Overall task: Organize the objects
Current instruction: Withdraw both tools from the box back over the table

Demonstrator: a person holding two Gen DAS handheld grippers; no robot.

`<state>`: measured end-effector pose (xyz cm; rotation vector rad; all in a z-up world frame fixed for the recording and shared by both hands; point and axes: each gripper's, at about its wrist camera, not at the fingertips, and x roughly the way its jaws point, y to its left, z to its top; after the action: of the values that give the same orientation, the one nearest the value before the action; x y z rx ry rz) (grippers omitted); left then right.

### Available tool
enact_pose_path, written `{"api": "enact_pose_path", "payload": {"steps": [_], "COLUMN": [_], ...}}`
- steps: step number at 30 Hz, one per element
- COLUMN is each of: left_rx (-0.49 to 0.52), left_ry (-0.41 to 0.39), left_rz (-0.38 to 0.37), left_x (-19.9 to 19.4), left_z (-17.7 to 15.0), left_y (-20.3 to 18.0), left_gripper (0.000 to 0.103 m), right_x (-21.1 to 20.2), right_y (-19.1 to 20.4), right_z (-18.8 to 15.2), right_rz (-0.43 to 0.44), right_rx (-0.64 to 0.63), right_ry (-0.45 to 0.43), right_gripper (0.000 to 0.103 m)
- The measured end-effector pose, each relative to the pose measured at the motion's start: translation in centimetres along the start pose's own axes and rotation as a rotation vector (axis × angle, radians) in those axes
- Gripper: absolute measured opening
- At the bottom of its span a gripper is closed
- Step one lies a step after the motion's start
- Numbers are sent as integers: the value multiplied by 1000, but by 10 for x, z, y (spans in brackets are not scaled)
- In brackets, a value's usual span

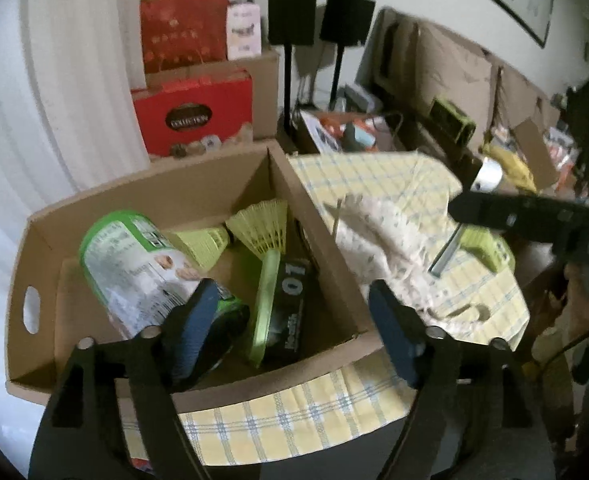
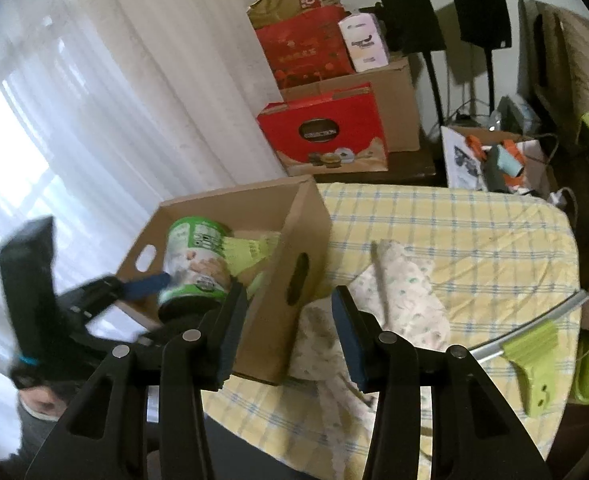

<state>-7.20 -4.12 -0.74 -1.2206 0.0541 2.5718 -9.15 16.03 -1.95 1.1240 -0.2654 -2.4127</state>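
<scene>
A cardboard box (image 1: 198,188) stands on the table's yellow checked cloth (image 1: 286,412). In it lie a green-and-white can (image 1: 130,264), a yellow fan (image 1: 262,226), a green brush (image 1: 266,304) and a black box (image 1: 294,312). My left gripper (image 1: 294,332) is open over the box's near edge, one pad beside the can, which looks free. The box (image 2: 270,272) and can (image 2: 196,256) also show in the right wrist view. My right gripper (image 2: 286,336) is open and empty, above the box's corner and a crumpled patterned cloth (image 2: 398,292). A green squeegee (image 2: 534,360) lies at the right.
Red gift boxes (image 2: 326,132) and cardboard cartons (image 2: 398,92) are stacked by the curtain. Two black speakers on stands (image 2: 414,16) stand behind. A paper bag with items (image 2: 490,160) sits past the table. The squeegee also shows in the left view (image 1: 482,244).
</scene>
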Motion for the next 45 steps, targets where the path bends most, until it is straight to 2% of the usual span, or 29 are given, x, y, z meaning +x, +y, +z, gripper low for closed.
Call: {"api": "enact_pose_path", "payload": {"steps": [2,5,10,12,16,22,28,37,45], "left_rx": [-16,-47,-70,-59,-40,-47,-31,29,75], "left_ry": [-35,-88,-99,-101,-102,-96,-108,-68,-31], "left_rz": [-3,-12,-39,-29,-7,-48,-79,-89,-107], "left_x": [-9,-23,-28,-28,-24,-23,-24,-10,6], "left_z": [2,5,6,4,-1,-11,-16,-24,-34], "left_y": [3,5,1,-5,-19,-36,-52,-77,-100], "left_gripper": [94,102,103,103,103,103,103,103,103], "right_x": [-4,-8,-15,-19,-24,-32,-44,-57,-48], "right_y": [-2,-8,-21,-26,-32,-41,-62,-87,-94], "right_z": [-3,-8,-15,-19,-27,-39,-48,-55,-55], "right_rz": [-22,-52,-98,-115,-170,-222,-244,-280,-285], "right_rx": [-9,-8,-1,0,-20,-27,20,71,73], "right_ry": [-5,-11,-18,-21,-22,-24,-32,-42,-26], "right_gripper": [53,62,78,80,82,82,82,82,82]}}
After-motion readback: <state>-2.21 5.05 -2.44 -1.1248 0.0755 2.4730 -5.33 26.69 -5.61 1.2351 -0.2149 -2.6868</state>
